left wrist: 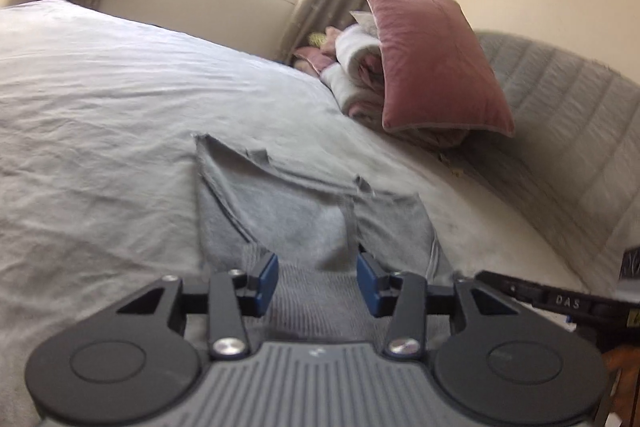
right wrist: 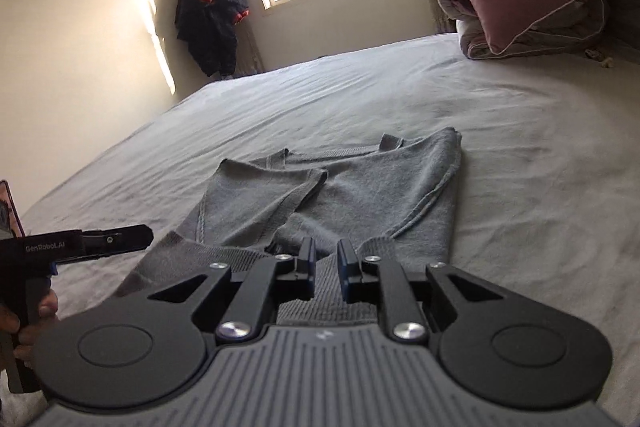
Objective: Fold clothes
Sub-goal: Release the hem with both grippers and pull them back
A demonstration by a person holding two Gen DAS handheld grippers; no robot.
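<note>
**Both grippers at the sweater's ribbed hem**

Your left gripper (left wrist: 317, 273) hangs over the grey sweater (left wrist: 304, 215) with its jaws spread wide, the ribbed hem between them, nothing pinched. Your right gripper (right wrist: 324, 267) has its jaws nearly together, a narrow gap left over the same hem; whether cloth is caught you cannot tell. The sweater lies partly folded on the bed sheet (right wrist: 500, 147), running toward 12 o'clock. A pink pillow (left wrist: 436, 63) sits at 1 o'clock in the left wrist view.

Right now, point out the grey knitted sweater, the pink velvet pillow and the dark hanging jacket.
Grey knitted sweater (right wrist: 360, 187): right wrist view, folded body.
Pink velvet pillow (left wrist: 436, 63): left wrist view, front face.
Dark hanging jacket (right wrist: 208, 15): right wrist view, middle.
</note>
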